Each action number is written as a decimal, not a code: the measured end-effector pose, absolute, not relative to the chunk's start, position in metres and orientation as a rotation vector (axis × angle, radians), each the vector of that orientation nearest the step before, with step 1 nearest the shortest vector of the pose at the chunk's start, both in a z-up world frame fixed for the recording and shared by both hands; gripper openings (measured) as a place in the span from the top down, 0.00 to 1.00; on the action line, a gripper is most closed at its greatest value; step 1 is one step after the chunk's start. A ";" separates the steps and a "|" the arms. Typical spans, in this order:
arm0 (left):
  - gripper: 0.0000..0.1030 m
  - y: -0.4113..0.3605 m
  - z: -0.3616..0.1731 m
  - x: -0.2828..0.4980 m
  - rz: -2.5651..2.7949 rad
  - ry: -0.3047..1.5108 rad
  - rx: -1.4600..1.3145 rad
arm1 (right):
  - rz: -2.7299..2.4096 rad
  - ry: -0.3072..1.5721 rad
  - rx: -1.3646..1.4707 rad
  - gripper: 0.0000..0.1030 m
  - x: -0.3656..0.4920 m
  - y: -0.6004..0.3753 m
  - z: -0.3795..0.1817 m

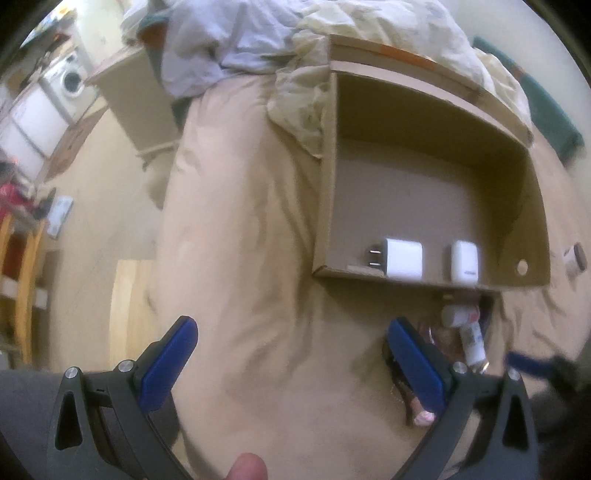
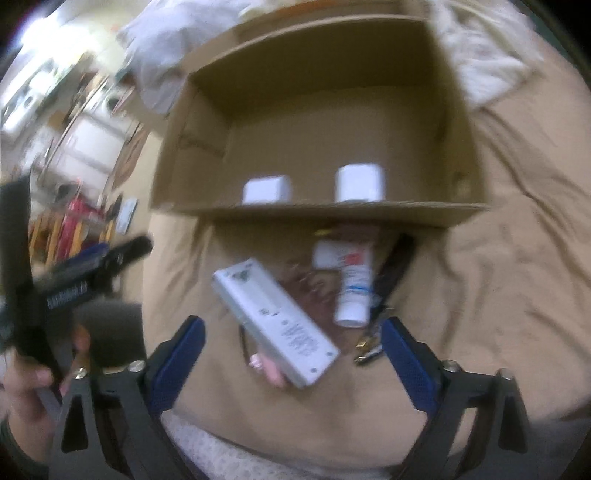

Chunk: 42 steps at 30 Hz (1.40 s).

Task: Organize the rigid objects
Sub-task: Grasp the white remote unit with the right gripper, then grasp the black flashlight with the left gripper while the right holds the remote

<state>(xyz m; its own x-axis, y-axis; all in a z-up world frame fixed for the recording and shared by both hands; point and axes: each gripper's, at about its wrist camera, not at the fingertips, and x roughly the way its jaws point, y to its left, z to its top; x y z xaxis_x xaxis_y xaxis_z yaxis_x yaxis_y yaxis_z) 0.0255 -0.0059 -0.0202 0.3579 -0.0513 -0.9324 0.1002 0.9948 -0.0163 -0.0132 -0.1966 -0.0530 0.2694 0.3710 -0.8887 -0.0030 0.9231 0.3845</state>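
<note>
An open cardboard box [image 1: 413,114] [image 2: 332,213] sits on the beige bedcover with two white chargers [image 1: 403,259] [image 2: 360,182] inside along its near wall. In front of the box lie a flat white remote-like device [image 2: 275,317], a white tube [image 2: 352,291] [image 1: 471,338], a pink item [image 2: 267,367] partly under the device, and a dark strap [image 2: 395,264]. My right gripper [image 2: 293,325] hangs open above the device, its blue pads clear of it on both sides. My left gripper [image 1: 292,323] is open over bare cover, left of the pile.
Crumpled pale bedding [image 1: 388,33] and a light blue cloth [image 1: 221,40] lie behind the box. The bed's left edge drops to a floor with furniture and a washing machine [image 1: 72,79]. A hand holds the left gripper [image 2: 107,258] at the left of the right wrist view.
</note>
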 end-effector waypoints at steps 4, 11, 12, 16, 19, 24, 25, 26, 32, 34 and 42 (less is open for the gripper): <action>0.00 0.001 -0.017 0.032 -0.084 1.206 -0.004 | 0.277 1.297 -0.029 0.26 -0.010 -0.144 -0.069; 0.00 0.003 -0.020 0.034 -0.089 1.224 -0.008 | 0.323 1.336 -0.198 0.69 0.002 -0.108 -0.094; 0.00 0.003 -0.021 0.035 -0.088 1.231 -0.010 | 0.323 1.332 -0.190 0.72 0.004 -0.110 -0.092; 0.00 -0.007 -0.023 0.037 -0.099 1.243 -0.003 | 0.300 1.358 -0.061 0.74 0.018 -0.131 -0.091; 0.00 -0.015 -0.024 0.036 -0.110 1.245 0.018 | 0.330 1.424 -0.111 0.73 0.027 -0.126 -0.103; 0.00 -0.018 -0.032 0.035 -0.108 1.264 0.044 | 0.325 1.402 -0.122 0.77 0.037 -0.113 -0.104; 0.00 -0.017 -0.033 0.035 -0.106 1.269 0.044 | 0.329 1.401 -0.112 0.78 0.038 -0.115 -0.102; 0.00 -0.017 -0.035 0.035 -0.104 1.276 0.042 | 0.339 1.400 -0.103 0.78 0.038 -0.117 -0.099; 0.00 -0.020 -0.041 0.035 -0.107 1.295 0.040 | 0.355 1.335 -0.014 0.78 0.025 -0.145 -0.065; 0.00 -0.025 -0.045 0.033 -0.115 1.302 0.055 | 0.354 1.296 0.036 0.78 0.018 -0.158 -0.052; 0.00 -0.046 -0.063 0.016 -0.156 1.320 0.154 | 0.278 1.138 0.153 0.78 -0.008 -0.186 -0.033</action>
